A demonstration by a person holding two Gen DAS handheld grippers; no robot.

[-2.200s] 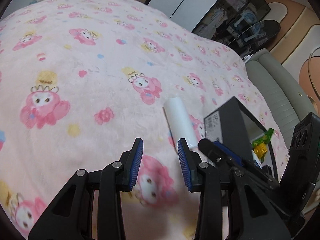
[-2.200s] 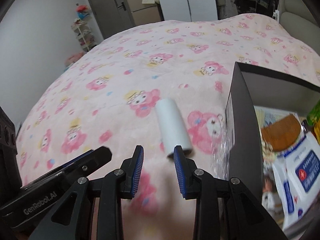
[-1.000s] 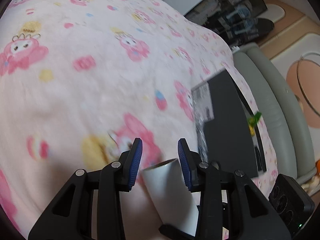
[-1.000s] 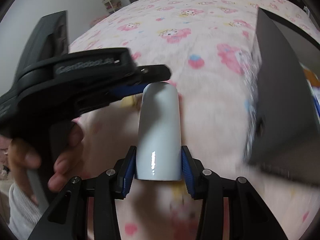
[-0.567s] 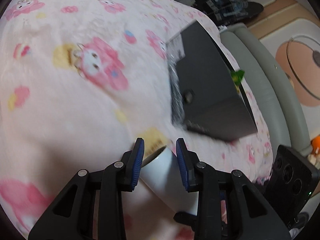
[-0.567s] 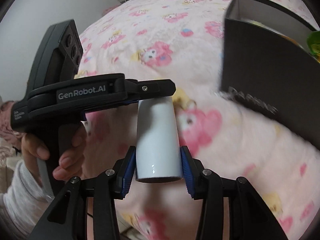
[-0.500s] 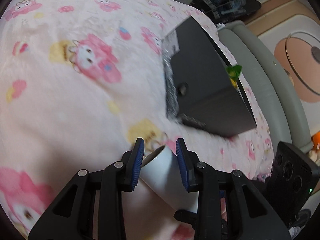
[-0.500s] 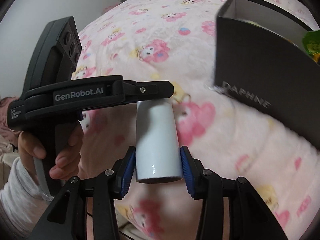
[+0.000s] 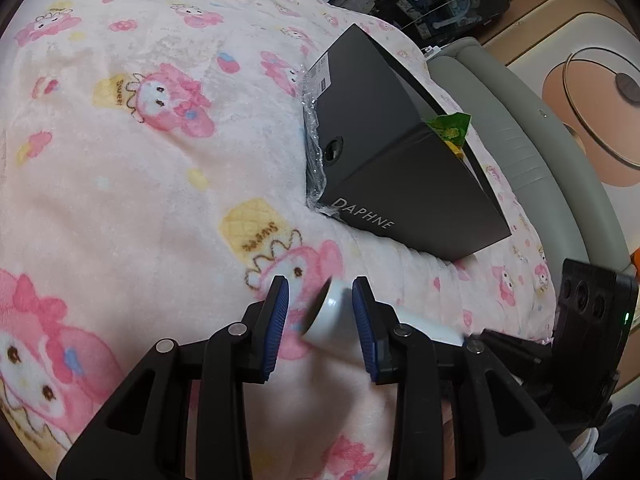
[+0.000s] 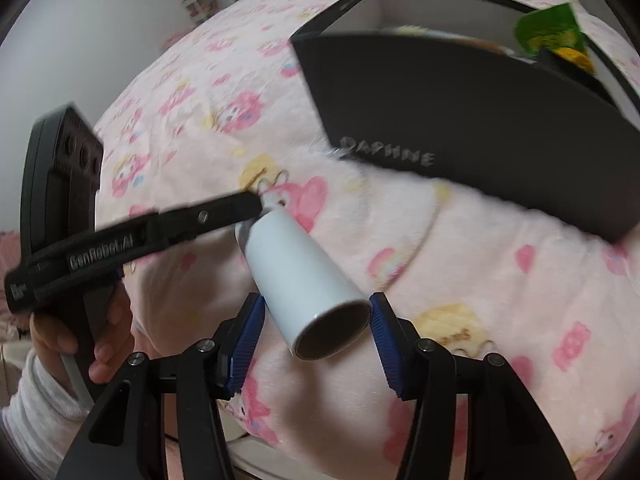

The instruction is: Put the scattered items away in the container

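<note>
The white roll [image 10: 304,280] hangs above the bed [image 9: 120,184] at lower centre, between both grippers. The right gripper [image 10: 316,336] stands open around its hollow near end. The left gripper [image 9: 320,320] has its far end between the pads; whether it pinches, I cannot tell. It looks like a handover; next comes the carry to the black box [image 10: 460,120], upper right. The roll is smooth and glossy.

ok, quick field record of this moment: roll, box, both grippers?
white roll: tilted, spanning between both grippers
left gripper: around the roll's far end, gap visible on one side
right gripper: around the roll's open end; clamped or not, unclear
black box: on pink blanket, open, green packet poking out
roll in box: not yet
</note>
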